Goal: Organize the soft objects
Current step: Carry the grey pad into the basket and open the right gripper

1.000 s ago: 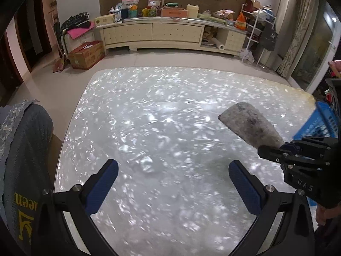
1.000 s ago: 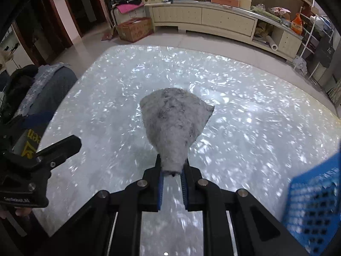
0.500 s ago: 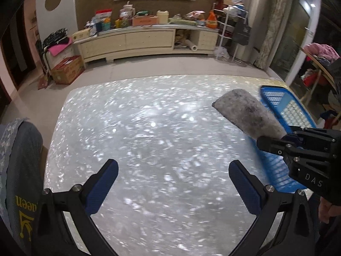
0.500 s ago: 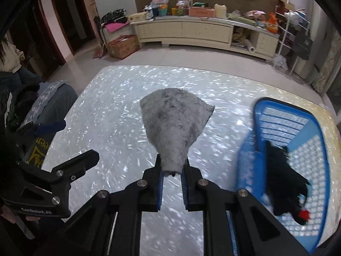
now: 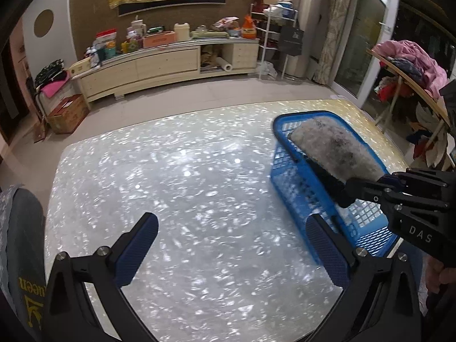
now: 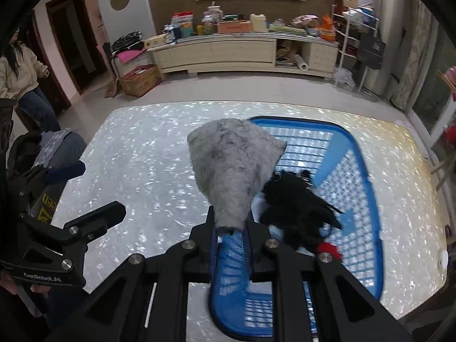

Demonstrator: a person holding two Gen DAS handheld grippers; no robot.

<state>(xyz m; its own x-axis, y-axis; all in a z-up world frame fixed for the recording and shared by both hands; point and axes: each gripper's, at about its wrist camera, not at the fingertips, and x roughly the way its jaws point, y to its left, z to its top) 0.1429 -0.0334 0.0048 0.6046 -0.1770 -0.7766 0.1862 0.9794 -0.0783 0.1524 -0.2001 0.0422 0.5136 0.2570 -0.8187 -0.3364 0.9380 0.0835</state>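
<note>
The right gripper [image 6: 230, 228] is clenched on the narrow end of a grey fuzzy cloth [image 6: 232, 168], which fans out forward and upward from between the blue pads. The wide end of the cloth hangs above the near-left part of a blue plastic basket [image 6: 362, 159] that stands on the shiny, speckled table [image 6: 136, 154]. From the left wrist view, the cloth [image 5: 333, 148] sticks out of the right gripper [image 5: 379, 183] over the basket [image 5: 287, 171], clear of its rim.

Inside the basket lies a black soft item [image 6: 299, 208] with a small red part [image 6: 327, 248] at its near edge; it sits just right of the held cloth, and what exactly it is I cannot tell because the frame is blurred there.

The left gripper [image 5: 230, 245] is released, its blue-padded fingers [image 5: 136, 250] spread wide and grasping nothing, held above the bare table [image 5: 185, 188] to the left of the basket. In the right wrist view it [image 6: 94, 193] shows at the left edge, well apart from the cloth.
</note>
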